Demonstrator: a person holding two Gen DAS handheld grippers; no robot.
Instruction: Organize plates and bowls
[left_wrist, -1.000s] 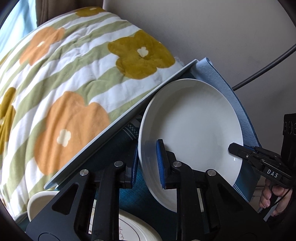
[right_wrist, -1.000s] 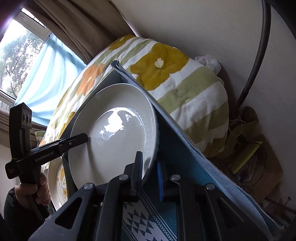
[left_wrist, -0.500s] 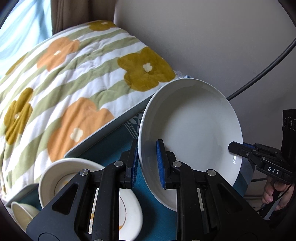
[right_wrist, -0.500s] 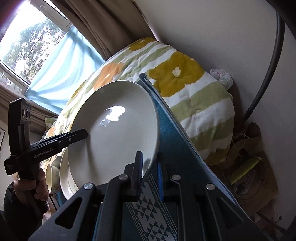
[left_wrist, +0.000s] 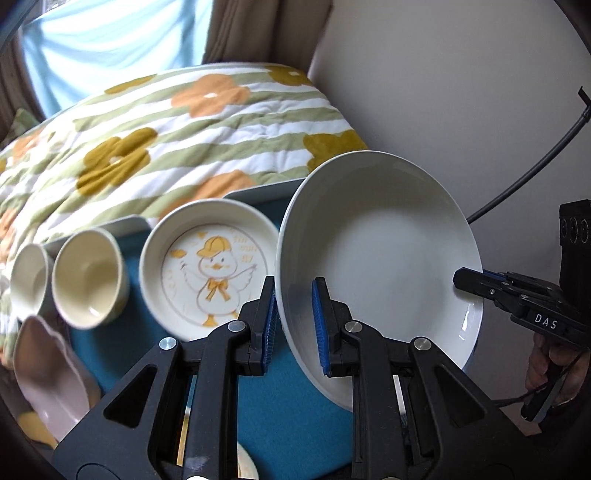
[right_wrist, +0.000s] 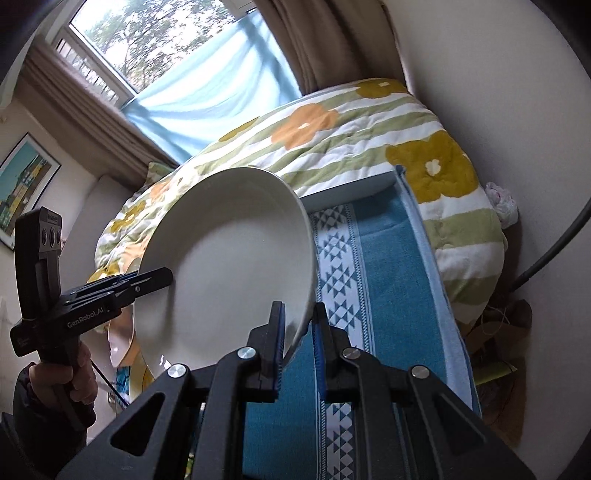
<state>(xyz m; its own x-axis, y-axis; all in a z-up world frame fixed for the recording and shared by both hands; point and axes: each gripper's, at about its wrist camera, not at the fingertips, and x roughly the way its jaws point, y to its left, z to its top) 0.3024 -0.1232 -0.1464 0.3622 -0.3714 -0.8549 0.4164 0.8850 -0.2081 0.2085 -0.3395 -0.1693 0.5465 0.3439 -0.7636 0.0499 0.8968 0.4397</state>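
A large plain white plate (left_wrist: 380, 258) is held tilted in the air above the table by both grippers. My left gripper (left_wrist: 293, 325) is shut on its near left rim. My right gripper (right_wrist: 298, 347) is shut on the opposite rim; it shows in the left wrist view (left_wrist: 480, 286) at the plate's right edge. The plate also shows in the right wrist view (right_wrist: 229, 266). To the left on the table sit a duck-print plate (left_wrist: 210, 269), two cream bowls (left_wrist: 88, 277) (left_wrist: 27, 277) and a pale pink dish (left_wrist: 48, 373).
A blue patterned cloth (right_wrist: 384, 280) covers the table. A floral striped quilt (left_wrist: 166, 140) lies behind the table. A white wall (left_wrist: 461, 92) and a black cable (left_wrist: 535, 166) are on the right. A window with a blue curtain (right_wrist: 207, 96) is at the back.
The plate has been lifted and carried to the left by both grippers. The duck plate, bowls and pink dish have come into the left wrist view.
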